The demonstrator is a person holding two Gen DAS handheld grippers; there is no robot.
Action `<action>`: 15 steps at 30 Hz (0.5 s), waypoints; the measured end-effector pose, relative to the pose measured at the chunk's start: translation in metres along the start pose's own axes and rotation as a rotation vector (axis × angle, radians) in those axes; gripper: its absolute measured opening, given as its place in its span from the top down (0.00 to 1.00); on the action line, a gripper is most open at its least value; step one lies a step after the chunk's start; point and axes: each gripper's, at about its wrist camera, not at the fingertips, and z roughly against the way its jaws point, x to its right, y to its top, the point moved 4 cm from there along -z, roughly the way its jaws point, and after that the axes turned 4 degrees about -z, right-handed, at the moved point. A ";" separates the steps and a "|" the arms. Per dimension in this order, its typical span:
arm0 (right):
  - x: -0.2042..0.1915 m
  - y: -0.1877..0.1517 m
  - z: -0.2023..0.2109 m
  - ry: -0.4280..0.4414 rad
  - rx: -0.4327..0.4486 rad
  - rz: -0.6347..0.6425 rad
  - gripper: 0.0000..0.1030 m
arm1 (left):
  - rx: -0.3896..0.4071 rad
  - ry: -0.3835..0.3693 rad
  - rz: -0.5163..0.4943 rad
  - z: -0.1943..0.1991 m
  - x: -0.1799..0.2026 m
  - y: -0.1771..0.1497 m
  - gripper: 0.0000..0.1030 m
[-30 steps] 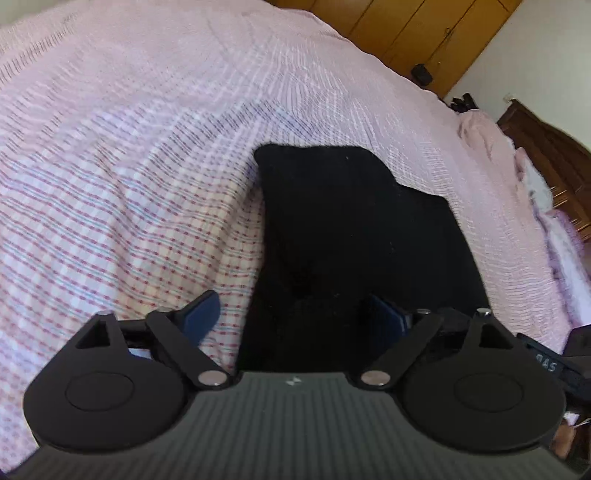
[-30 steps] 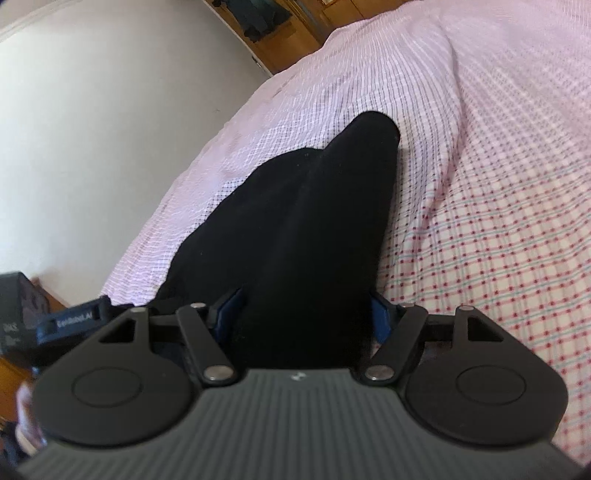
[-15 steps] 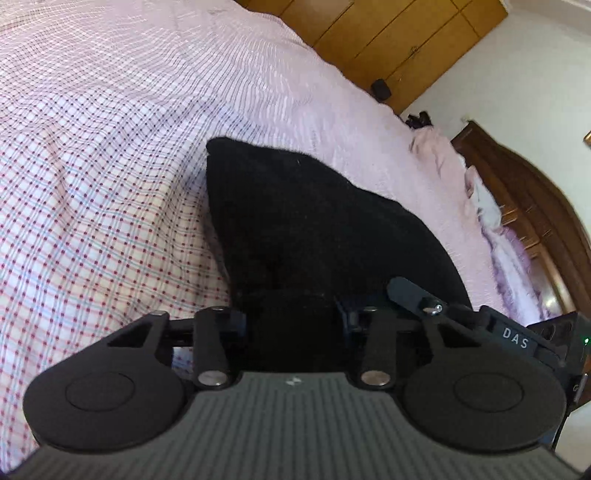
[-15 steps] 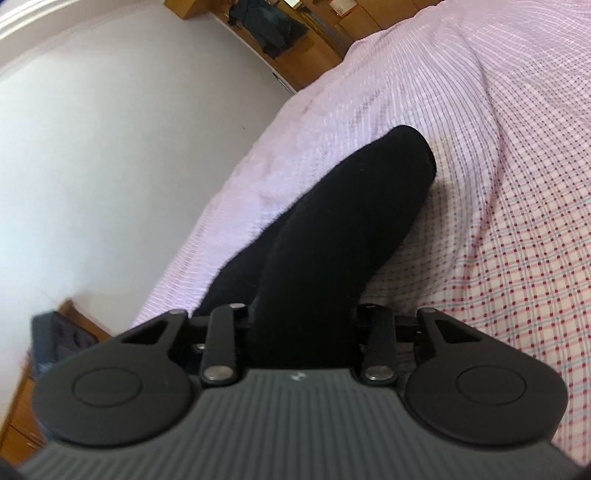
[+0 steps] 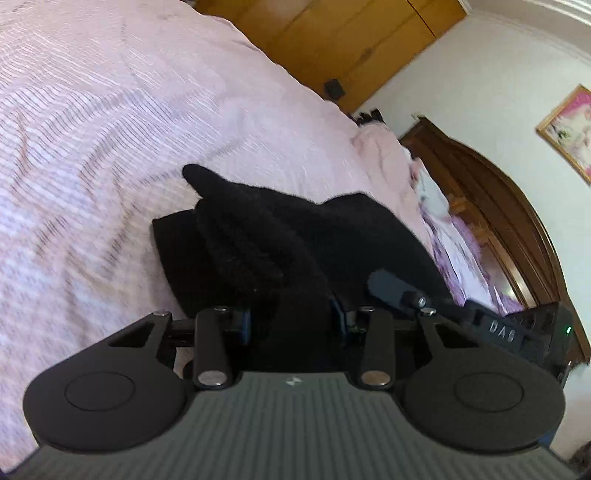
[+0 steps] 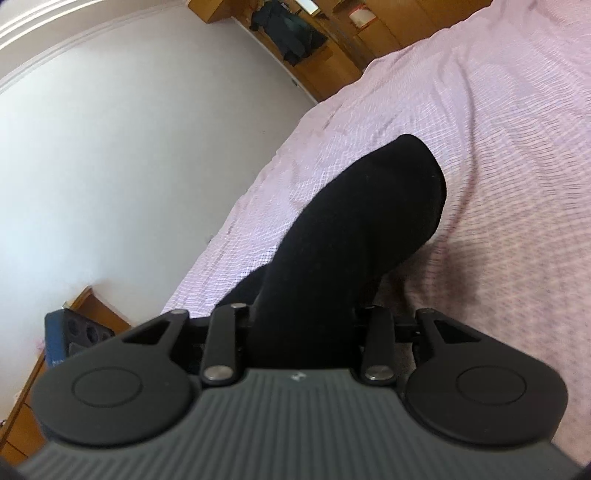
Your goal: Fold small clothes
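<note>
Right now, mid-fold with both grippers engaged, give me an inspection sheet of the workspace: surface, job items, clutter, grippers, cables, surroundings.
Surface: bed with a pink checked sheet, wrinkled, bare around the garment.
Job's things: one black garment, near end bunched and raised off the sheet, far end lying on the bed; in the right wrist view it rises as a thick band.
Clutter: pink bedding heaped near the headboard.
Grippers: left gripper shut on the black garment; right gripper shut on the black garment.
Cables: nothing seen.
Surroundings: wooden wardrobe, dark wooden headboard, framed picture on a white wall, dark clothes hanging by wooden furniture.
</note>
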 end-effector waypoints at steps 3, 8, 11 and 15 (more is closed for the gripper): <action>0.007 -0.008 0.025 -0.034 0.010 0.013 0.64 | -0.023 -0.004 -0.043 -0.003 0.020 -0.021 0.56; 0.038 -0.028 0.036 -0.190 -0.022 0.028 0.62 | -0.094 0.110 -0.105 -0.026 0.022 -0.052 0.55; 0.064 -0.045 0.023 -0.283 -0.074 0.031 0.52 | -0.129 0.141 -0.083 -0.038 0.009 -0.069 0.46; 0.078 -0.056 0.022 -0.269 -0.035 0.032 0.45 | -0.130 0.146 -0.057 -0.037 0.003 -0.081 0.44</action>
